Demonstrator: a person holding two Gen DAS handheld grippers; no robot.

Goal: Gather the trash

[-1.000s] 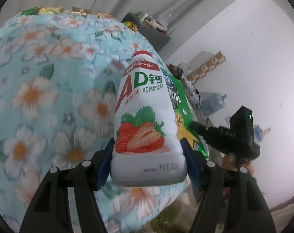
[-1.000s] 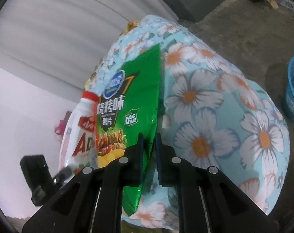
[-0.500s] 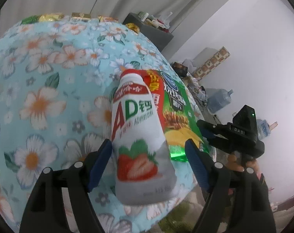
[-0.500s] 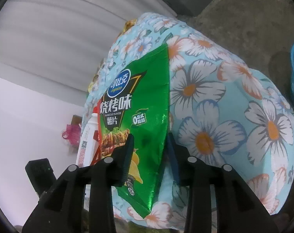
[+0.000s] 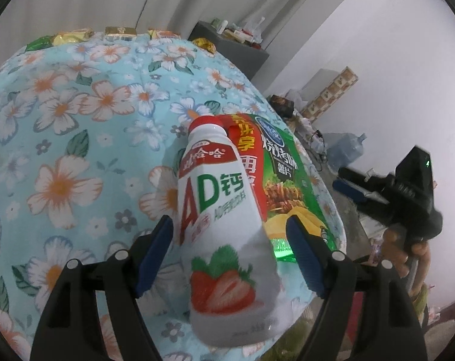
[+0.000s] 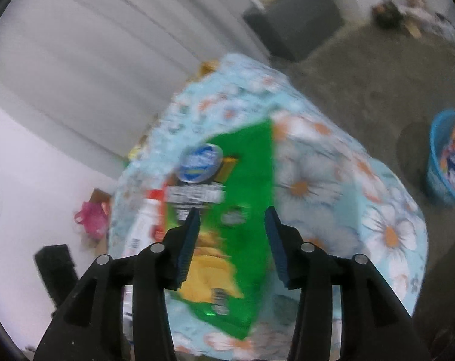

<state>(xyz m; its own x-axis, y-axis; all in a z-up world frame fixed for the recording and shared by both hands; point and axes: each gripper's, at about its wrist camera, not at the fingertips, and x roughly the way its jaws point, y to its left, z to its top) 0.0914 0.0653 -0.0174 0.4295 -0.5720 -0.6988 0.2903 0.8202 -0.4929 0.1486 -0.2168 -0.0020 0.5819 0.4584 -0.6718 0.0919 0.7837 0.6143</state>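
Floral blue tablecloth (image 5: 77, 114) covers the table, grey curtains behind it, bare concrete floor on the right. Left gripper (image 5: 229, 240) has its jaws wide apart, and the AD calcium milk bottle (image 5: 224, 228) sits between them with gaps on both sides, near the table's front edge. Touching its right side lies the green chip bag (image 5: 290, 180), flat on the cloth. Right gripper (image 6: 232, 240) has just been opening its jaws; they hang apart over the bag without pinching it, though that view is blurry. Blue basket (image 6: 444, 162) with stuff in it stands on the floor far right. Snack wrappers (image 5: 74, 34) line the table's far edge.
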